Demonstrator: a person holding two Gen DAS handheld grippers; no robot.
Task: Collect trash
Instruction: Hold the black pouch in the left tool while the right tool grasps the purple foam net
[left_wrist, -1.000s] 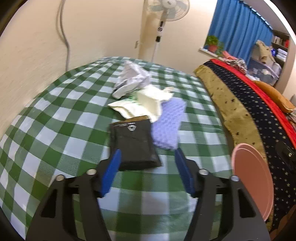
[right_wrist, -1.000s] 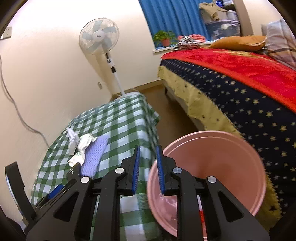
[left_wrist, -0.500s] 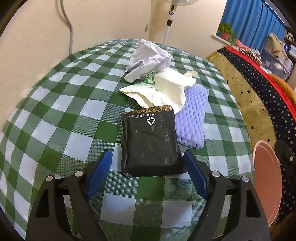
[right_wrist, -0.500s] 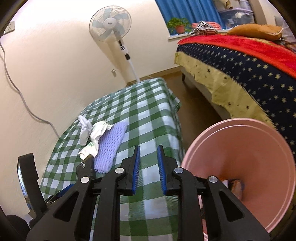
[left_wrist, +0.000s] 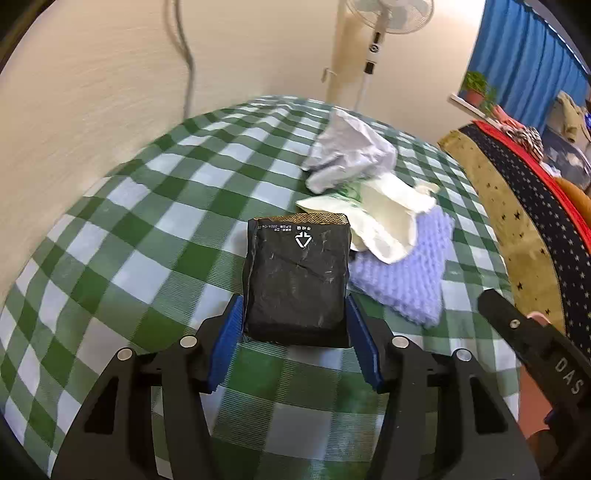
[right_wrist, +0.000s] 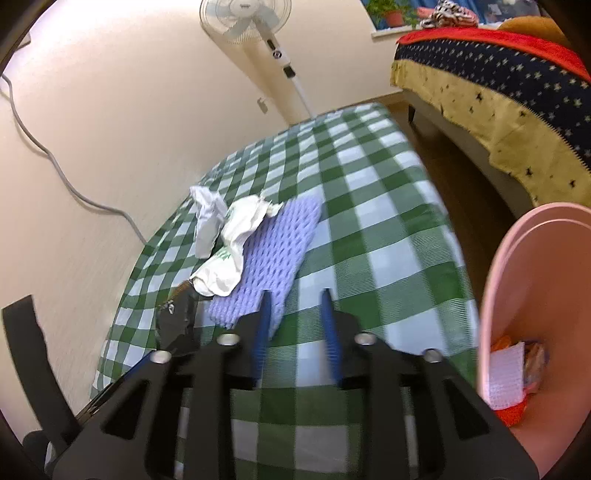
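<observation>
A black foil packet lies on the green checked table. My left gripper straddles its near end; the jaws are closing and the blue pads touch both its sides. Behind it sit a purple foam net, a white plastic bag and crumpled paper. My right gripper hovers low over the table by the near corner of the foam net; its jaws are opening with nothing between them. The packet shows at its left.
A pink bin with some trash at its bottom stands off the table's right edge. A bed with a starred cover lies beyond a strip of floor. A standing fan and a wall cable are behind the table.
The left gripper moved forward over the black packet and its jaws narrowed onto its sides. The right gripper swung from the pink bin down to the table and its jaws parted.
</observation>
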